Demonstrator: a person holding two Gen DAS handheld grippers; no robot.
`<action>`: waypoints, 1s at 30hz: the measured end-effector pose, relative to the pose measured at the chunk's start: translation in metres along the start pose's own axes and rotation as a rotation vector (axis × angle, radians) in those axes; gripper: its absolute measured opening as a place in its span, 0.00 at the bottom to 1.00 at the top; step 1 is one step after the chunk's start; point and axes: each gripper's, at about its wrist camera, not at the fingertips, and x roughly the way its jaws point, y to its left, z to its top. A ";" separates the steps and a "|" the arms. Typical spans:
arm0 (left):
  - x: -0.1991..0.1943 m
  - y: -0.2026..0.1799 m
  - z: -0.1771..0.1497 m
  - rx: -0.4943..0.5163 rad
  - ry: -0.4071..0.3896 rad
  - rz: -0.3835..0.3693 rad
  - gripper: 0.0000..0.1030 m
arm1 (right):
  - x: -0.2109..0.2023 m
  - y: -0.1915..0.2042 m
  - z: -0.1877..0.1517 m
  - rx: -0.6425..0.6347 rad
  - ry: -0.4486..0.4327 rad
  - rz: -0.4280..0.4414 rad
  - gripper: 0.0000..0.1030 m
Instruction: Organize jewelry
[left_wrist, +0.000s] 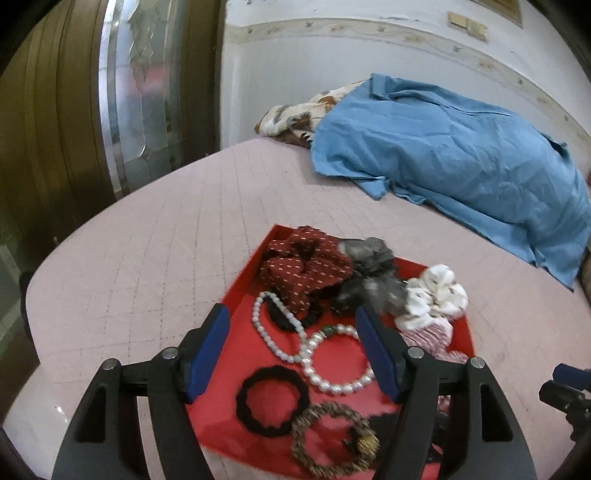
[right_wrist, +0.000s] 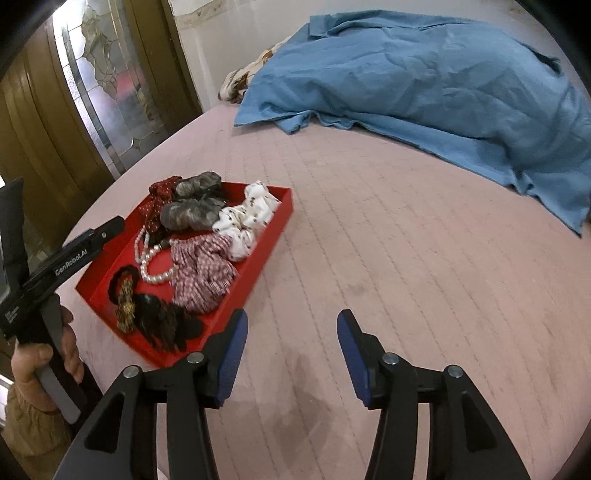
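Red tray (left_wrist: 243, 273): pearl necklace (left_wrist: 314, 354), scrunchies, apparently still jumbled; sorting barely begun. My left gripper (left_wrist: 291, 350) spread above; right gripper (right_wrist: 291, 354) spread over bed (right_wrist: 406, 258).

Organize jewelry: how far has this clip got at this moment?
Done: nothing visibly sorted; pearl necklace, black hair tie and scrunchies lie mixed in the red tray. In hand: nothing; left gripper hovers open over the pearls, right gripper open above the bedspread. Left: all sorting.
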 end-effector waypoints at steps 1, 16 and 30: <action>-0.005 -0.003 -0.001 0.013 -0.007 -0.008 0.68 | -0.004 -0.002 -0.004 -0.005 -0.005 -0.008 0.54; -0.131 -0.064 0.010 0.120 -0.303 0.091 1.00 | -0.044 -0.031 -0.037 0.072 -0.084 -0.011 0.59; -0.183 -0.112 -0.004 0.140 -0.313 0.054 1.00 | -0.085 -0.059 -0.068 0.110 -0.199 -0.057 0.65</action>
